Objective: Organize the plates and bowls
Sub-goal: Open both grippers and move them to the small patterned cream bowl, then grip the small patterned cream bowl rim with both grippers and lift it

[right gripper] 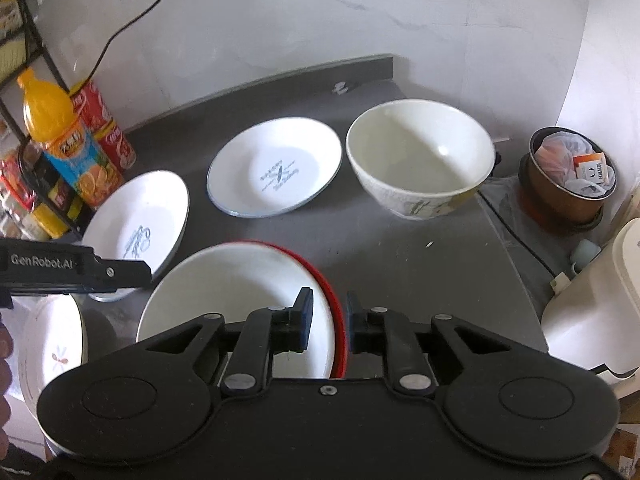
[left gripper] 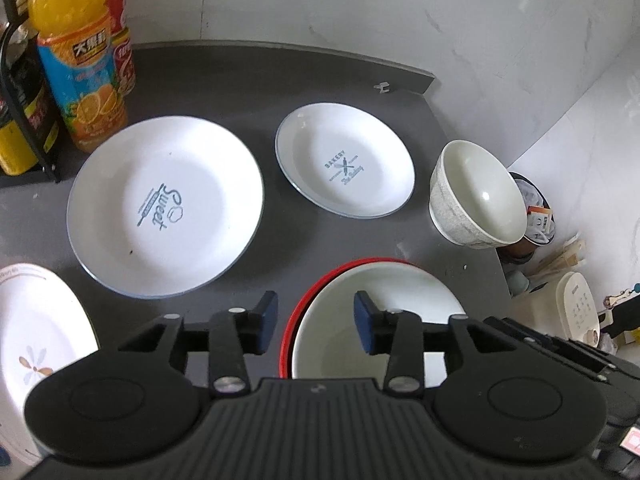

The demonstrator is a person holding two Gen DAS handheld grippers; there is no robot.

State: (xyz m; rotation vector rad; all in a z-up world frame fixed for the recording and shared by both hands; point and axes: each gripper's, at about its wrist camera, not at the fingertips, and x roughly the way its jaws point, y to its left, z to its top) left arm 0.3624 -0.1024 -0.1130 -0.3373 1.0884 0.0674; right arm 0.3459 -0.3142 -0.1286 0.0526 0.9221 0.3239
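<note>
A white bowl with a red outside [right gripper: 240, 292] sits at the near edge of the grey counter [right gripper: 400, 256]. My right gripper [right gripper: 329, 315] is shut on its right rim, one finger inside and one outside. My left gripper [left gripper: 316, 315] is open over the same bowl [left gripper: 380, 304], its fingers straddling the left rim without touching. Farther back lie the large "Sweet" plate [left gripper: 164, 204], the smaller "Bakery" plate [left gripper: 344, 160] and a cream bowl [left gripper: 480, 196] close to the counter's right edge. A flower-patterned plate [left gripper: 36, 344] lies near left.
An orange juice bottle [left gripper: 76, 60], red cans [left gripper: 120, 32] and a black wire rack [left gripper: 24, 120] crowd the back left corner. Off the counter's right edge are a brown bin [right gripper: 568, 176] and a white rice cooker [right gripper: 592, 304]. A hand [right gripper: 4, 360] shows at the left edge.
</note>
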